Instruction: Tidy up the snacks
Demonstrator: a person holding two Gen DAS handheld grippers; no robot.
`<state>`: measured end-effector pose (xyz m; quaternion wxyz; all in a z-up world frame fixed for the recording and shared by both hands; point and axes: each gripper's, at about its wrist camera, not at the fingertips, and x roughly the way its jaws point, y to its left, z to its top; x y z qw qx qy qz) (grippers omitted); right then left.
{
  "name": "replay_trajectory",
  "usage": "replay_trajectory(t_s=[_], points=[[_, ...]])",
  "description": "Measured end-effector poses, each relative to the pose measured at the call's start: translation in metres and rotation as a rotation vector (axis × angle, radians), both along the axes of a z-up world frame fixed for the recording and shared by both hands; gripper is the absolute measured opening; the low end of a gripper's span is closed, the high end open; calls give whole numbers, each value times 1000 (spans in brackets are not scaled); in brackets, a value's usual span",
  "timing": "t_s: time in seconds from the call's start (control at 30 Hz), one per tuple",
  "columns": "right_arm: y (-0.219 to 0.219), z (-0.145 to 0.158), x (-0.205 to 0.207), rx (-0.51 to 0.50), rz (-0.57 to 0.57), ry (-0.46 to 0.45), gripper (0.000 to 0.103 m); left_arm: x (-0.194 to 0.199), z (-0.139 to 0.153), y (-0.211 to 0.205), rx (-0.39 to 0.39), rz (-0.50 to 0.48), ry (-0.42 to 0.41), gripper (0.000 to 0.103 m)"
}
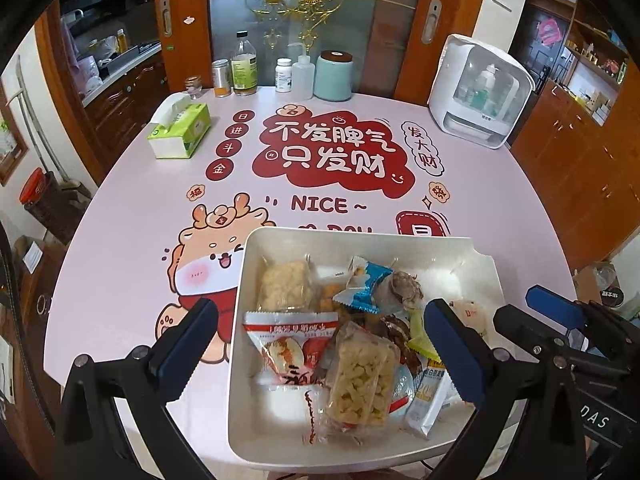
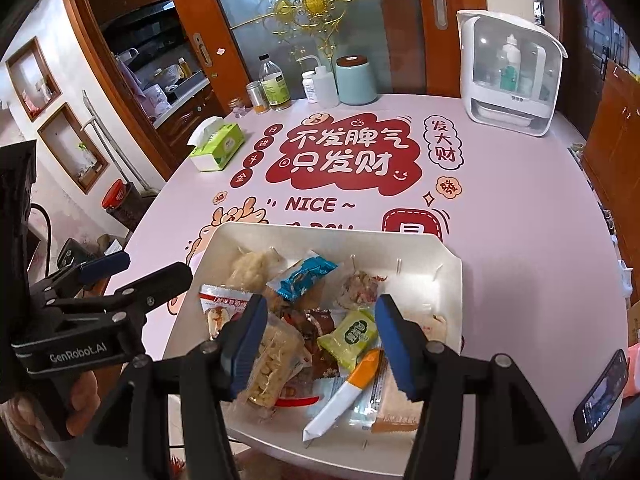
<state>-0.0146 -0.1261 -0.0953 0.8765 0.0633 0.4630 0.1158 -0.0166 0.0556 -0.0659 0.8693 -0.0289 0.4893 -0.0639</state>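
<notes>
1. Black-fingered and blue-padded, the left gripper point(image 1: 320, 356) is held with its jaws spread wide over the near part of the white tray point(image 1: 256, 248), nothing between the pads; the right gripper point(image 2: 320, 344) is also open, above the pile and empty.
2. Wrapped snacks are heaped in that tray at the table's near edge: a puffed-rice bar point(image 1: 362, 376), a red-and-white packet point(image 1: 288, 344), a green packet point(image 2: 352, 334), a long white stick pack point(image 2: 344, 400), a blue packet point(image 1: 366, 284).
3. Because the wrappers overlap, two packets could be caught at once by closing pads, or a slick film could be lost from the grip.
4. The light tray sits close to the table edge, so it is judged likely to be shoved or tipped if a finger is pressed against its wall.
5. A phone point(image 2: 600, 396) lies at the right edge, near the right gripper's path.
6. Farther off, a tissue box point(image 1: 180, 132), bottles and a teal jar point(image 1: 334, 76), and a white dispenser point(image 1: 480, 92) are seen, well apart from the tray.
</notes>
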Motion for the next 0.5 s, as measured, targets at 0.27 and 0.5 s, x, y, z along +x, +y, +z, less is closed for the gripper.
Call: replay_trajectory(t_s=[0.27, 0.5], points=[[5, 7, -18, -2, -4, -24, 57, -23, 8, 2, 20, -4, -16, 102], [13, 18, -27, -17, -29, -47, 57, -32, 19, 4, 70, 22, -27, 102]])
